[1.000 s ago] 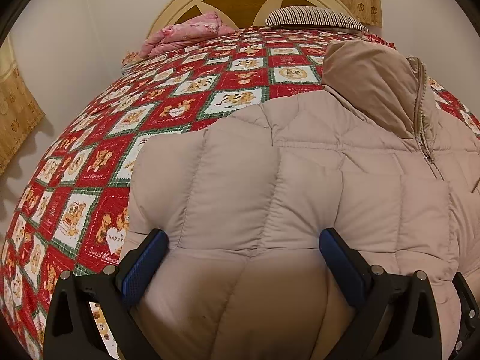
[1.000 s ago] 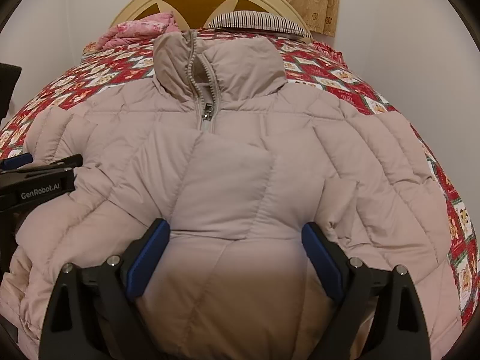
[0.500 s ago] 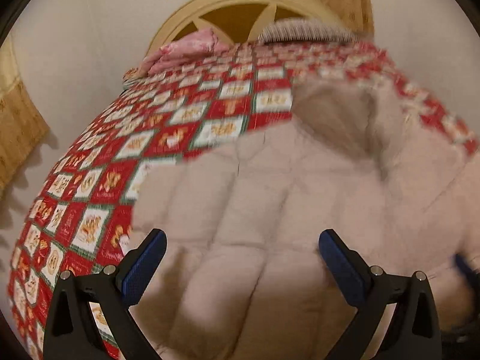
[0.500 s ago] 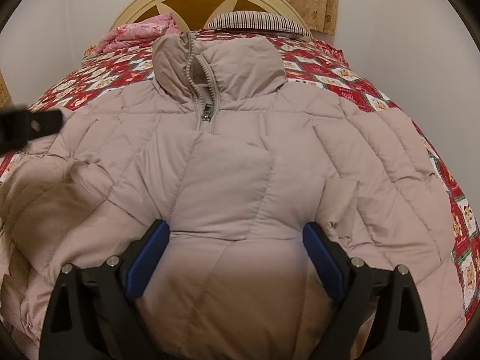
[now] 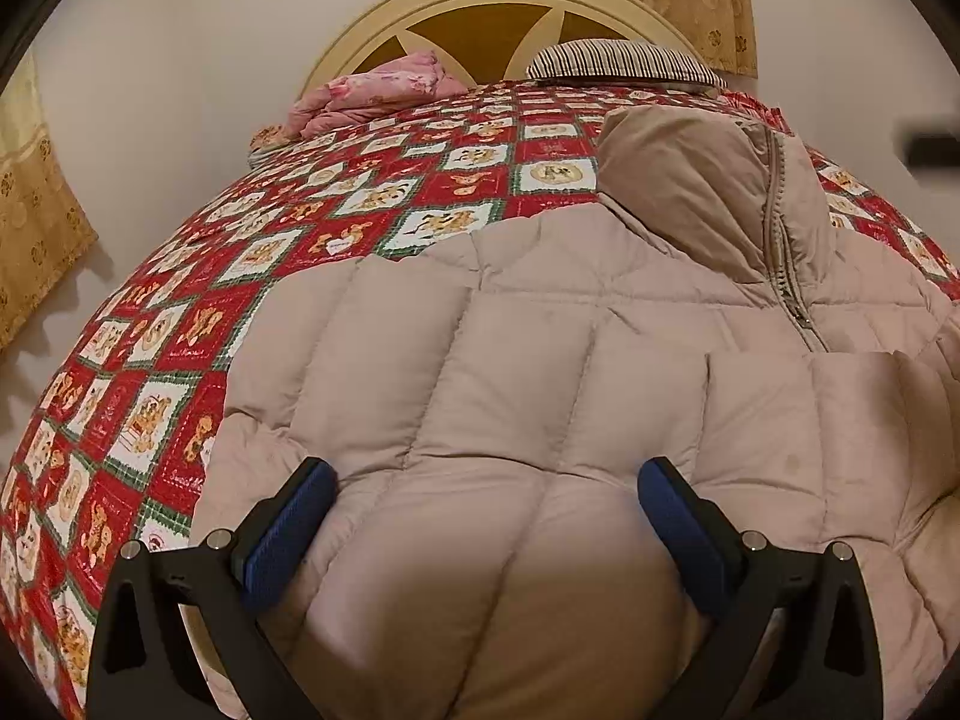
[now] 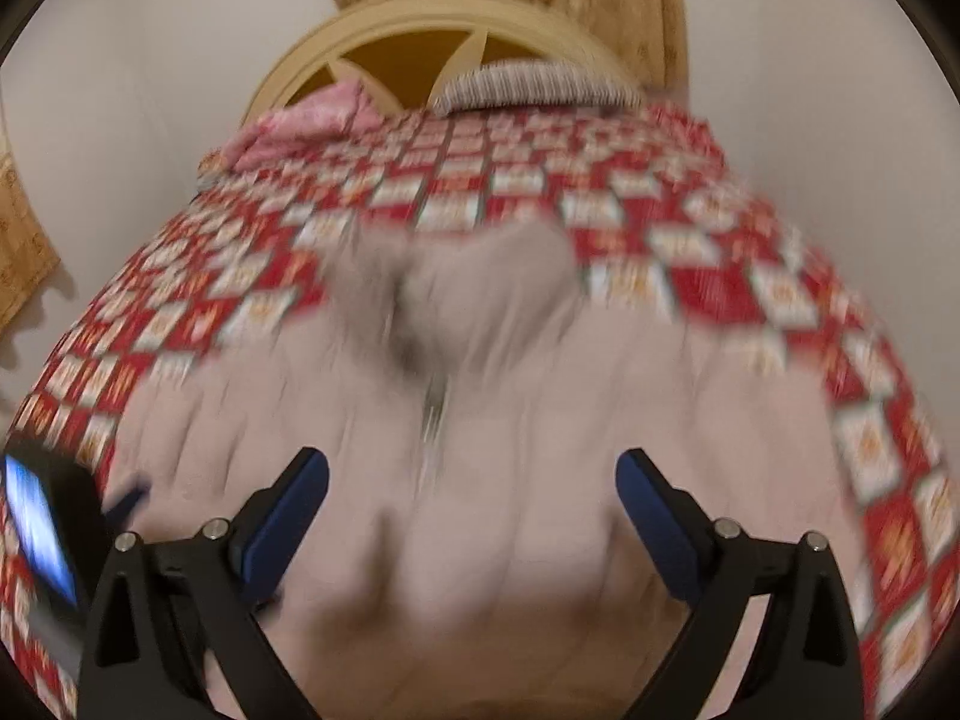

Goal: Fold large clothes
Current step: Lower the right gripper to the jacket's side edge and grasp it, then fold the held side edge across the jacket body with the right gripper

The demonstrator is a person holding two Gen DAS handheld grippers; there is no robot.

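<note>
A large beige quilted puffer jacket (image 5: 540,372) lies on the bed, zipped, collar (image 5: 708,192) toward the headboard. A sleeve lies folded across its front. My left gripper (image 5: 483,516) is open and empty over the jacket's left lower part, jaws wide apart. My right gripper (image 6: 471,510) is open and empty above the jacket (image 6: 480,450); that view is blurred by motion. The left gripper's body (image 6: 42,528) shows at the lower left of the right wrist view.
The bed has a red, white and green patchwork quilt (image 5: 252,276). A pink folded blanket (image 5: 372,90) and a striped pillow (image 5: 624,60) lie by the cream headboard (image 5: 498,12). Yellow curtains (image 5: 36,204) hang left and behind.
The right gripper has pulled up and back, so more quilt shows around the jacket. The left gripper swung away and came back to rest over the jacket's left side. Both stayed open.
</note>
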